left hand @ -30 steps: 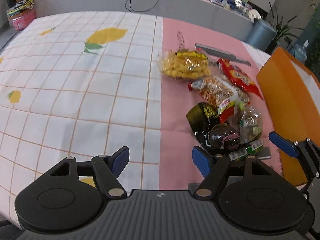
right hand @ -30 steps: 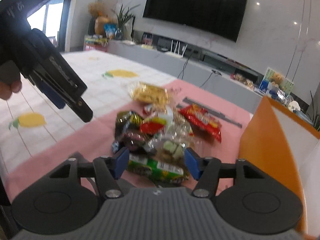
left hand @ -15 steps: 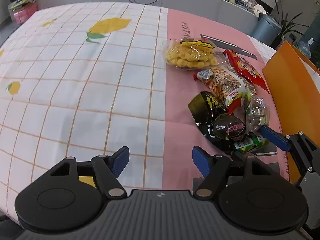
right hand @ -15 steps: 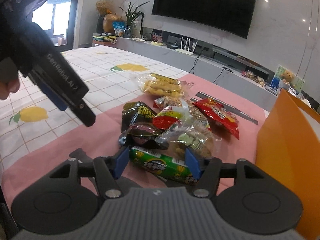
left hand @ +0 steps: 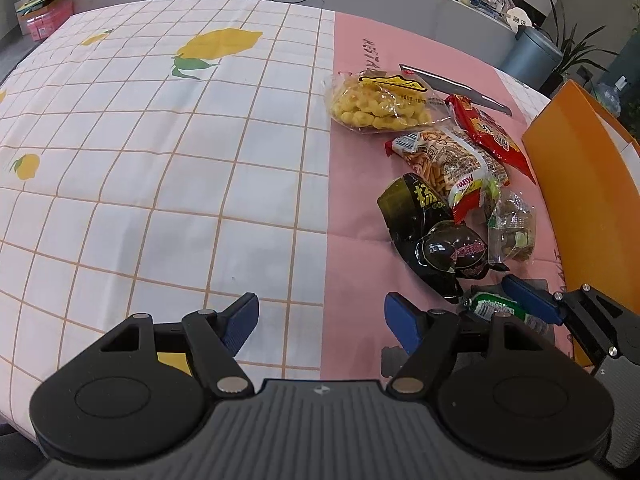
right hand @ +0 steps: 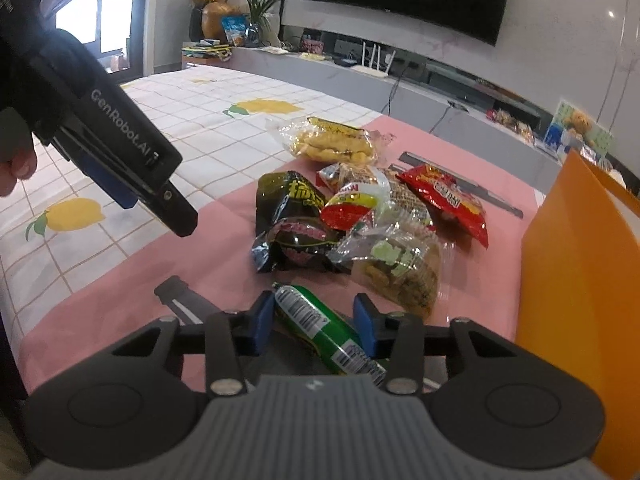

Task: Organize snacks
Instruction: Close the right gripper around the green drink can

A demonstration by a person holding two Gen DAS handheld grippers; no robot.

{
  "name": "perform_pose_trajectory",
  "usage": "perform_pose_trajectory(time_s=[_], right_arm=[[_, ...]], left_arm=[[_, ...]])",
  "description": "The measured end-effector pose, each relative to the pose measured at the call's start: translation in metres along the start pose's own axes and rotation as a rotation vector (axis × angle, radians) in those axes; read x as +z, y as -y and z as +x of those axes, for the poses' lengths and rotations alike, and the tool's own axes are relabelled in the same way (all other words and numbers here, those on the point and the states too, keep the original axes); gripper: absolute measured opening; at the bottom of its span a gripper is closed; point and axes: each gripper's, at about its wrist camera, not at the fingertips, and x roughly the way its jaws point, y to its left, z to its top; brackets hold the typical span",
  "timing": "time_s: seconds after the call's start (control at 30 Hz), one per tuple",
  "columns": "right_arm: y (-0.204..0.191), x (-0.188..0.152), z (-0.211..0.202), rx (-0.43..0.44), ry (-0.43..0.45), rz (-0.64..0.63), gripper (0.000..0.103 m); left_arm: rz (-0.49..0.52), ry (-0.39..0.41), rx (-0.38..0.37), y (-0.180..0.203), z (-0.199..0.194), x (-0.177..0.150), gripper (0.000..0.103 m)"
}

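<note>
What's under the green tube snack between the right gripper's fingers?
The green tube snack lies between the right gripper fingers over a dark flat object, which rests on the pink cloth. What that object is cannot be told; the gripper covers most of it.

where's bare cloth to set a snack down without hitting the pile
Free: the white checked cloth left of the pink strip, bordered by the lemon print at the far end and the left gripper at the near end. Crowded: between the puff bag and the orange box, packets overlap.
</note>
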Motion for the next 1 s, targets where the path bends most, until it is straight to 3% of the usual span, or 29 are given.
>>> perform_pose_trajectory(time_s=[0.1,0.27,0.37,0.53,0.77,0.93,1.0], right_arm=[[0.008,0.002,0.0,0.017,-0.02,0.107,0.036],[0.038,0.0,0.002,0.065,-0.043,0.449,0.022],[0.046,-0.003,0.001,0.085,-0.047,0.542,0.021],[0.036,-0.002,-0.012,0.014,-0.028,0.429,0.024],[0.012,-0.013,-0.032,-0.077,0.049,0.216,0.04],[0.003,-0.03,-0.02,-0.091,0.042,0.175,0.042],[0.004,-0.033,-0.019,-0.102,0.069,0.184,0.048]], left_arm=[[0.007,-0.002,-0.001,0.002,0.001,0.0,0.084],[0.048,-0.005,0.002,0.012,0.003,-0.003,0.084],[0.051,-0.018,-0.015,0.014,0.005,-0.004,0.084],[0.055,-0.02,-0.003,0.014,0.007,-0.005,0.084],[0.043,-0.012,-0.011,0.013,0.009,-0.003,0.084],[0.027,-0.009,-0.03,0.012,0.008,-0.004,0.084],[0.027,-0.009,-0.032,0.012,0.008,-0.004,0.084]])
